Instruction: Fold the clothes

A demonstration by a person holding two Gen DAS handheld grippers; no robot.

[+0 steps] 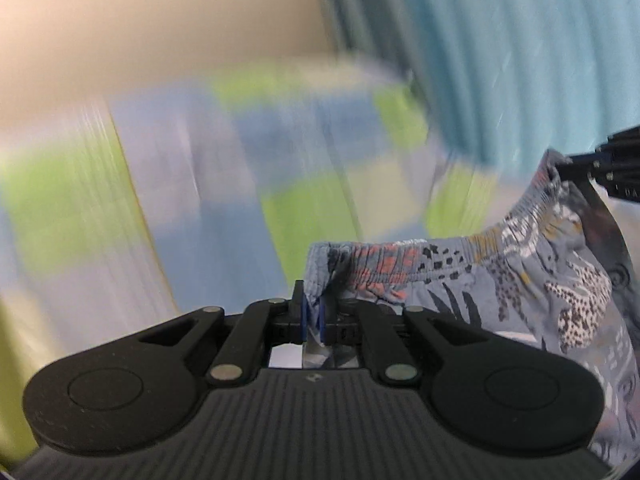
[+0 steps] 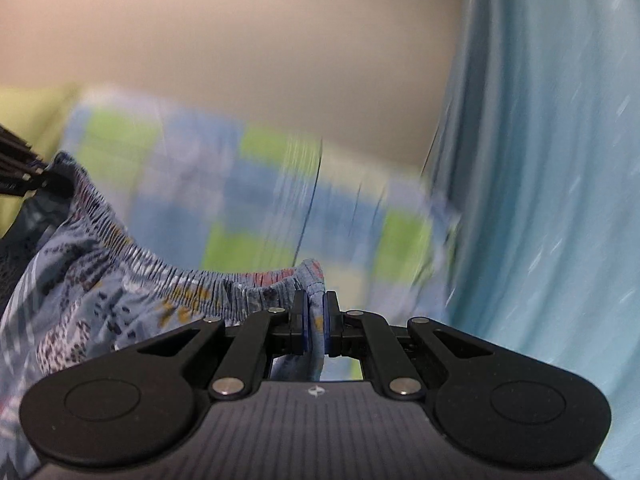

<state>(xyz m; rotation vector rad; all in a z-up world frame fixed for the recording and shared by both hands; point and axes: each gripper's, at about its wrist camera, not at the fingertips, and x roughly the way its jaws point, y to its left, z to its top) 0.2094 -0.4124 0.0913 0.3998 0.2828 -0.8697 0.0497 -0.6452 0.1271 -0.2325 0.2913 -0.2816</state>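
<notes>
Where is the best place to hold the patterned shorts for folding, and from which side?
Probably the elastic waistband, at its two ends, one tongs from each side. Both tongs already pinch it there, so the shorts hang spread between them.

The left gripper (image 1: 313,312) has its jaws pinched tight on the elastic waistband of the patterned shorts (image 1: 520,276), at one end of it. The right gripper (image 2: 316,316) is clamped likewise on the waistband's other end. Each gripper shows at the far end of the waistband in the other's view, with the band strung between them.
</notes>
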